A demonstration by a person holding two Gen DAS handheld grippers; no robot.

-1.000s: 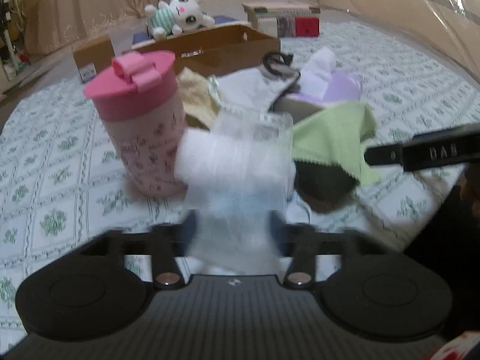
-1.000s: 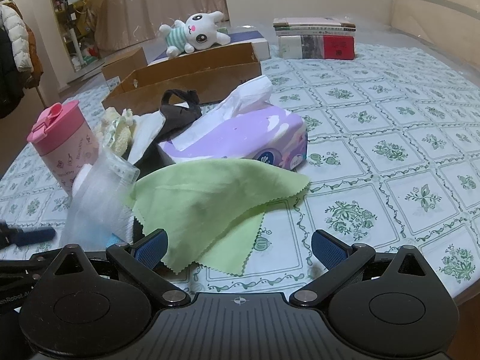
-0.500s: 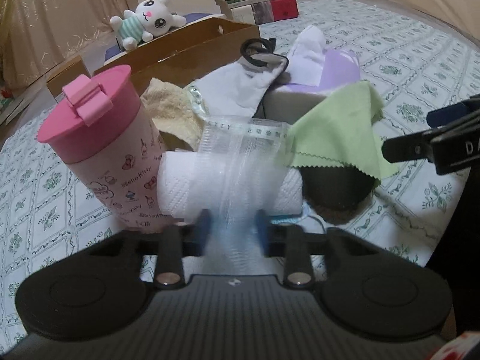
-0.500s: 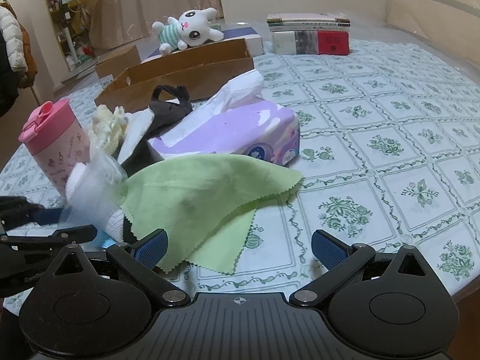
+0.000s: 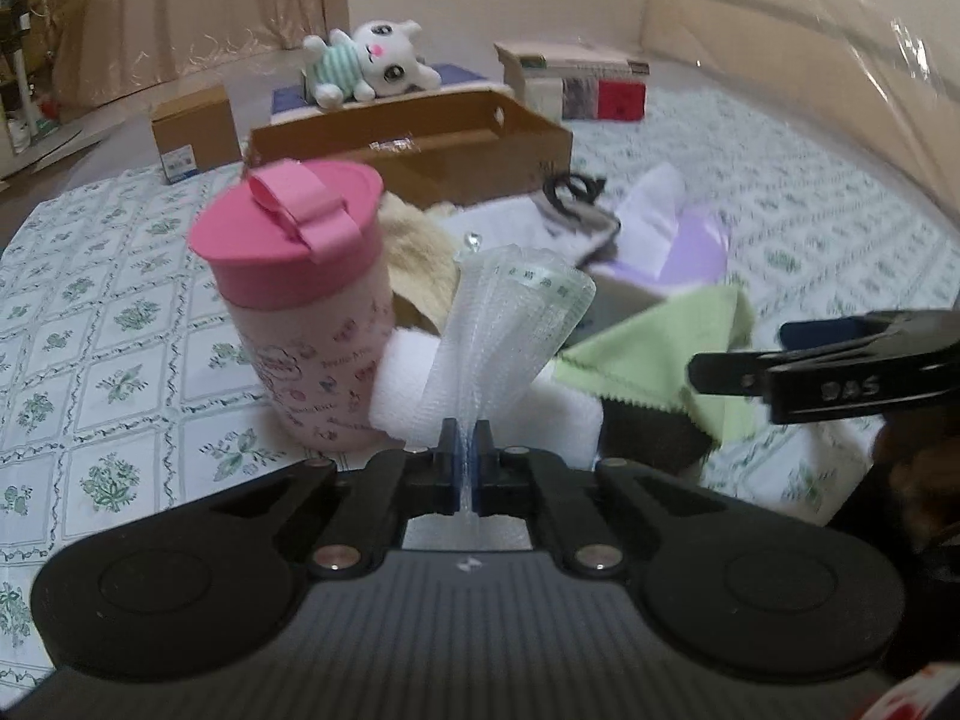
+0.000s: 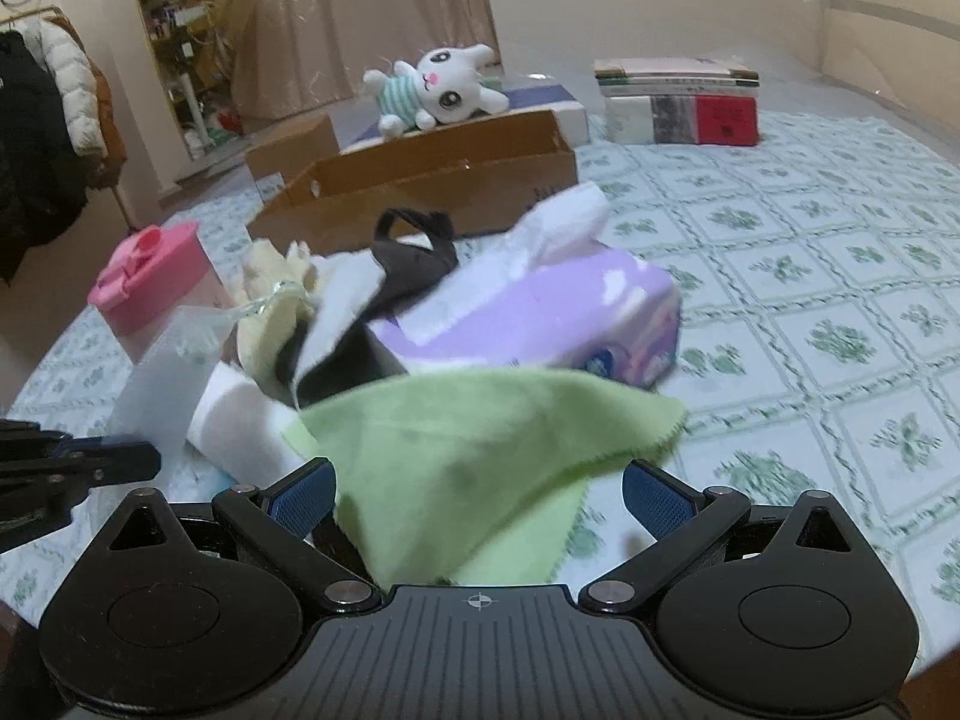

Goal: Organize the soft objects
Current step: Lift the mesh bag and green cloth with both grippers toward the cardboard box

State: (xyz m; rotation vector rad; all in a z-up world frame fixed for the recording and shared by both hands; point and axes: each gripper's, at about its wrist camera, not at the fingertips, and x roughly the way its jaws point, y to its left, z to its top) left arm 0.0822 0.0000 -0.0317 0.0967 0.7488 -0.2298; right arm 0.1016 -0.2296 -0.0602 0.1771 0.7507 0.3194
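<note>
Both wrist views close, downward-tilted, share pink cup [image 5: 294, 306].

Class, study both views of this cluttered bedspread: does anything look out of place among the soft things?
Yes. The pink-lidded cup is hard, yet it stands against the heap of cloths. It also leans towards the white towel roll rather than standing upright. The rest, such as the green cloth and tissue pack, is soft.

Home bedroom: curtains [image 6: 360, 18], coat rack [image 6: 42, 120], plush bunny [image 6: 438, 90].
</note>
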